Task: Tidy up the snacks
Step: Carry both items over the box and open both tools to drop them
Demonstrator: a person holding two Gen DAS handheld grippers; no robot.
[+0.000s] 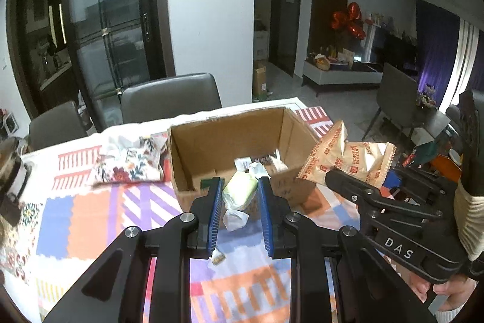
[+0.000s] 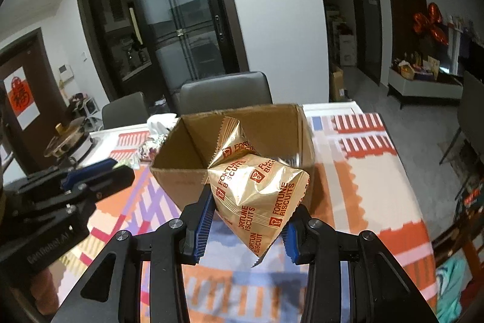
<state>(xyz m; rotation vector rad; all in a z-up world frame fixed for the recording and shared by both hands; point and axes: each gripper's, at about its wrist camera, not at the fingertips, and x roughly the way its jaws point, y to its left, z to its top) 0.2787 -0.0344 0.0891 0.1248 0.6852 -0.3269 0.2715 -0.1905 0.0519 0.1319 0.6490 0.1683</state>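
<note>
An open cardboard box (image 1: 193, 147) (image 2: 178, 180) stands on the patterned tablecloth, with a few small packets on its floor. My left gripper (image 1: 240, 186) is shut on a pale green wrapped snack (image 1: 239, 192), held in the air just in front of the box's near wall. My right gripper (image 2: 251, 202) is shut on a gold Fortune Biscuits packet (image 2: 257, 192), also lifted near the box's front edge. In the left wrist view that gold packet (image 1: 348, 159) and the right gripper sit to the right of the box.
A floral cloth bundle (image 1: 130, 159) lies left of the box. A pot with a lid (image 2: 69, 138) stands at the table's far left. Grey chairs (image 1: 169, 96) are behind the table. The table's right edge (image 2: 405, 171) drops to the floor.
</note>
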